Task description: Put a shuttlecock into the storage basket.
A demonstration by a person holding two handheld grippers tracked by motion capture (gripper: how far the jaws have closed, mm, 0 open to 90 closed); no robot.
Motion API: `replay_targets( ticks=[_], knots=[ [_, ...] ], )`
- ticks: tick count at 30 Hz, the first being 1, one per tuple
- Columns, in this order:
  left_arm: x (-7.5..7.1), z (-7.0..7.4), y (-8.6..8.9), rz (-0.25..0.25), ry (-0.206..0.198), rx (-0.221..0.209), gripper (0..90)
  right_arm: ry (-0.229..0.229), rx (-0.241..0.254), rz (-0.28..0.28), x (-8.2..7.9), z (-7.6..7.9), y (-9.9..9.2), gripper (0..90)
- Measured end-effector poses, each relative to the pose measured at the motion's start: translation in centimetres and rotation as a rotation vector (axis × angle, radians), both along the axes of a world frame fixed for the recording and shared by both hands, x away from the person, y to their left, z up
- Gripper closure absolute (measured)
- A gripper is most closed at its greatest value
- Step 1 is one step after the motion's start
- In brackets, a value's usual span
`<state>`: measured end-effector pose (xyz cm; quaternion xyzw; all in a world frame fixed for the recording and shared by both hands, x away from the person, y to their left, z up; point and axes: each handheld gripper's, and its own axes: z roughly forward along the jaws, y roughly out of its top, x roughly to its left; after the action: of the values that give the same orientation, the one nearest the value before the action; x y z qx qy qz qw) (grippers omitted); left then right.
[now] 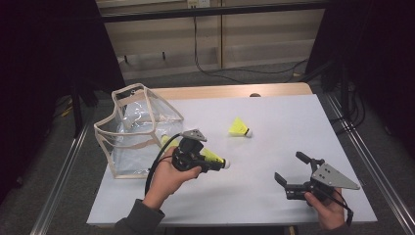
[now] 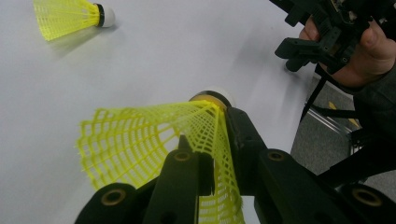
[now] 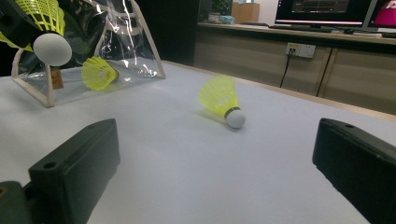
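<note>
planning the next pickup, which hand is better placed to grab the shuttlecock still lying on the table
Right. The right hand-held gripper is open and empty, its jaws facing the loose shuttlecock. The left hand-held gripper is shut on another shuttlecock.

**Neon Yellow on a White Table**

The held shuttlecock [image 2: 154,144] has a neon-yellow mesh skirt in an open grid pattern, a gold band and a white cork. The loose shuttlecock [image 1: 240,128] is the same yellow, with a black band and white tip. The pouch [image 1: 137,129] is clear plastic with cream trim. Both the left gripper [image 1: 215,164] and the right gripper [image 1: 291,171] are black. The table [image 1: 274,112] is white, edged in pale wood.
</note>
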<state>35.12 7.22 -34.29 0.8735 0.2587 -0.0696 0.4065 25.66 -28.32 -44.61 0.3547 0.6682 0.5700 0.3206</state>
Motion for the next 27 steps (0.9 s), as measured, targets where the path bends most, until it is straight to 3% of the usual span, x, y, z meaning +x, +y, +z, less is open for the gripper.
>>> replay_targets(
  ticks=[27],
  knots=[
    [0.3, 2.6, 1.1, 0.020, 0.009, 0.041, 82.6, 0.004, 0.003, 0.013, 0.4, -0.1, 0.4, 0.8]
  ],
)
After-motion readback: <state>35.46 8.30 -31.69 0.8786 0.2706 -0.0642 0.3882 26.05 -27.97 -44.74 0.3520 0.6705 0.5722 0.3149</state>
